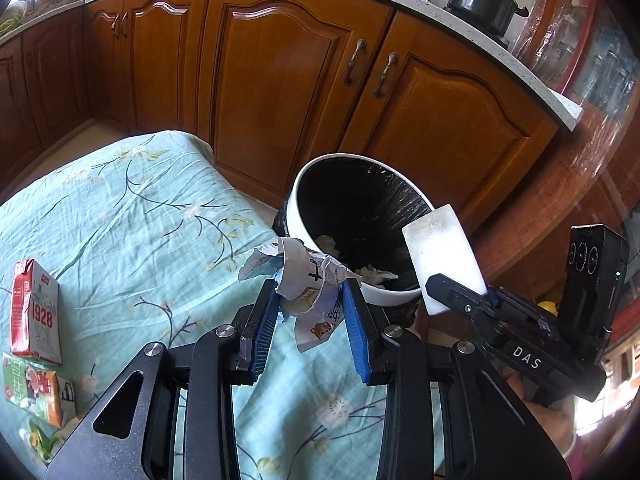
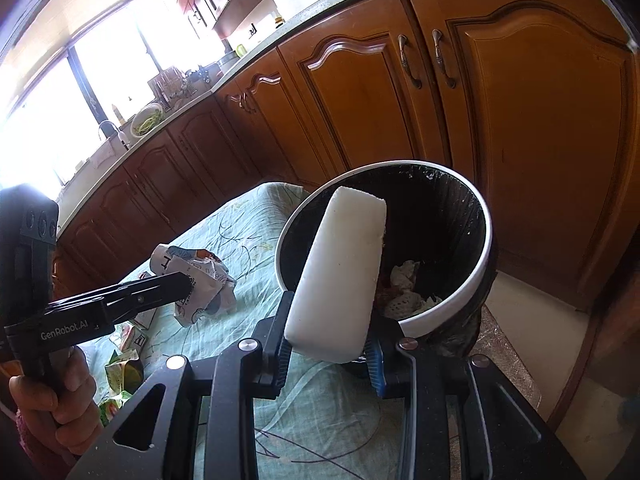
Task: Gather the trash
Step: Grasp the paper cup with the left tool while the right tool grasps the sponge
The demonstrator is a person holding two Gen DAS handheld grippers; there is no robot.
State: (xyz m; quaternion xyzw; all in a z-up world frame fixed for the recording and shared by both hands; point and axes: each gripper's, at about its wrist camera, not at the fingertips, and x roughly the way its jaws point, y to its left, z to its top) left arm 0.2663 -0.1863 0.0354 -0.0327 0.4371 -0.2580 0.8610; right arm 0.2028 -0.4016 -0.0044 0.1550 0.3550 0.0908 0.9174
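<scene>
My left gripper (image 1: 310, 300) is shut on a crumpled printed wrapper (image 1: 308, 284) and holds it above the table's right edge, beside the white-rimmed trash bin (image 1: 298, 204) lined with a black bag. My right gripper (image 2: 332, 344) is shut on a white foam block (image 2: 340, 276) held upright at the bin's near rim (image 2: 452, 308). The foam block (image 1: 442, 252) and right gripper (image 1: 456, 294) also show in the left wrist view. The wrapper (image 2: 200, 280) and the left gripper (image 2: 188, 286) show in the right wrist view. Crumpled paper (image 2: 404, 276) lies inside the bin.
The table wears a teal floral cloth (image 1: 132, 208). A red carton (image 1: 34, 312) and a green carton (image 1: 36, 392) lie at its left. More flattened cartons (image 2: 124, 360) lie on the cloth. Wooden cabinets (image 1: 276, 92) stand behind the bin. A black pot (image 1: 480, 0) sits on the counter.
</scene>
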